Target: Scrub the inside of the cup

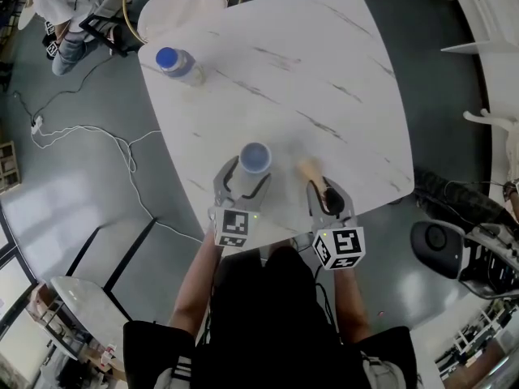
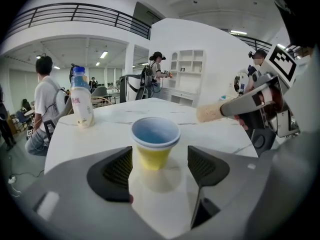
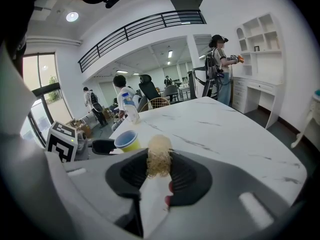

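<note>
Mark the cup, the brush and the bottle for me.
cup (image 2: 152,158), left gripper view, yellow outer wall
brush (image 3: 159,156), right gripper view, tan bristle head
bottle (image 1: 166,57), head view, blue cap

One cup, one bottle, one brush, two grippers, one table.

A single yellow cup (image 1: 255,159) with a blue inside stands on the one white marble table (image 1: 324,71). One blue-capped bottle (image 1: 176,63) stands well beyond the cup, toward the far left corner. One brush (image 1: 310,168), with one pale bristle head, is just right of the cup. There are two grippers, each with two jaws and one marker cube: the left gripper (image 2: 160,164) has a jaw on either side of the cup, and the right gripper (image 3: 159,171) is beside it.
</note>
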